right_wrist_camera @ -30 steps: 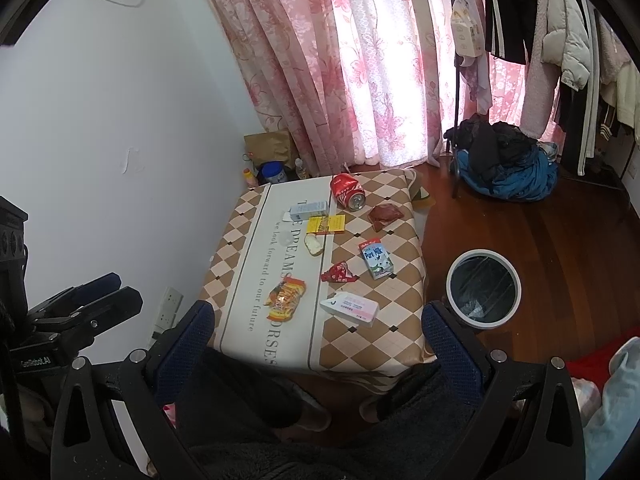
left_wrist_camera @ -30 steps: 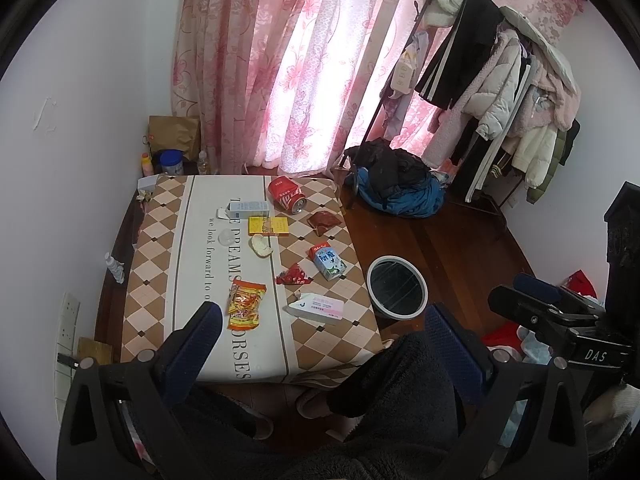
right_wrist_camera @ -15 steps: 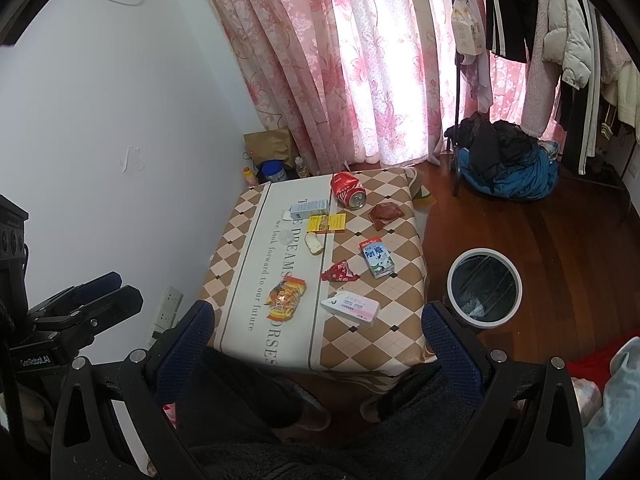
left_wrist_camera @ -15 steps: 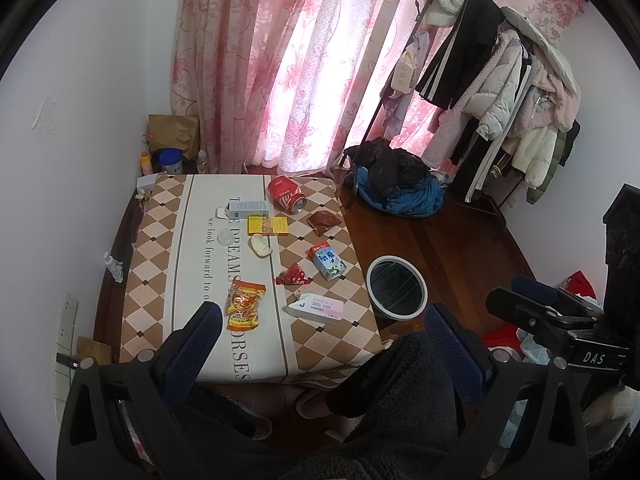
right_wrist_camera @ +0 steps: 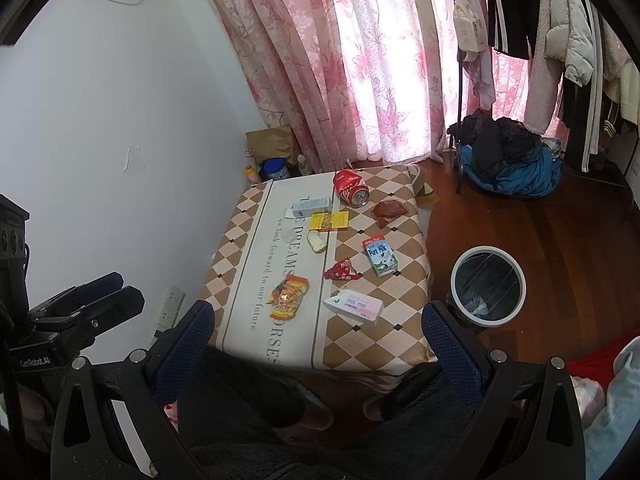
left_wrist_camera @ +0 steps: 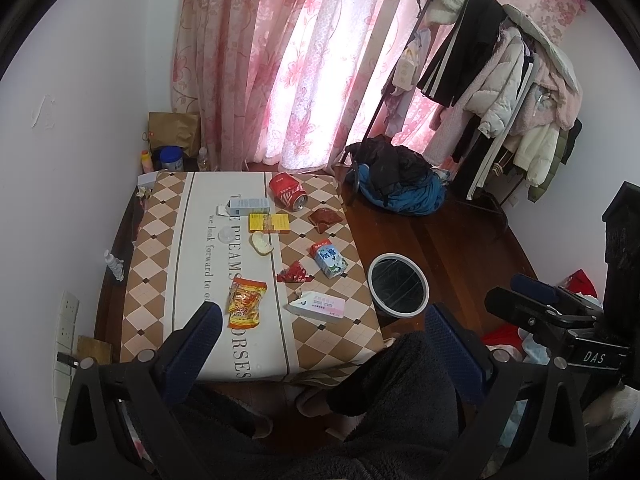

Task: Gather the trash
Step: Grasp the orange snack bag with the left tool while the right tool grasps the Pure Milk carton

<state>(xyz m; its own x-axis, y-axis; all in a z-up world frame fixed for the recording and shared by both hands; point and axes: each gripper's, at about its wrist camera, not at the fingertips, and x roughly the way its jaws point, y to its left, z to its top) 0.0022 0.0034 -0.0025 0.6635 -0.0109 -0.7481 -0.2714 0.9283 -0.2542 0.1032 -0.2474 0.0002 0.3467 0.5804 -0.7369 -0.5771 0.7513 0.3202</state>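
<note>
Trash lies on a low checkered table (left_wrist_camera: 160, 240): a red can (left_wrist_camera: 287, 191), a blue-white box (left_wrist_camera: 248, 205), a yellow packet (left_wrist_camera: 269, 223), a brown wrapper (left_wrist_camera: 325, 217), a milk carton (left_wrist_camera: 329, 258), a red wrapper (left_wrist_camera: 294, 273), an orange snack bag (left_wrist_camera: 245, 303) and a pink-white tissue box (left_wrist_camera: 318, 306). A white-rimmed bin (left_wrist_camera: 397, 290) stands on the floor right of the table. My left gripper (left_wrist_camera: 324, 340) and right gripper (right_wrist_camera: 318, 340) are open and empty, held high above the table's near edge.
Pink curtains hang behind the table. A clothes rack (left_wrist_camera: 500, 92) and a pile of dark and blue clothes (left_wrist_camera: 396, 186) stand at the back right. A paper bag and bottles (left_wrist_camera: 170, 148) sit in the corner. The person's legs fill the bottom of both views.
</note>
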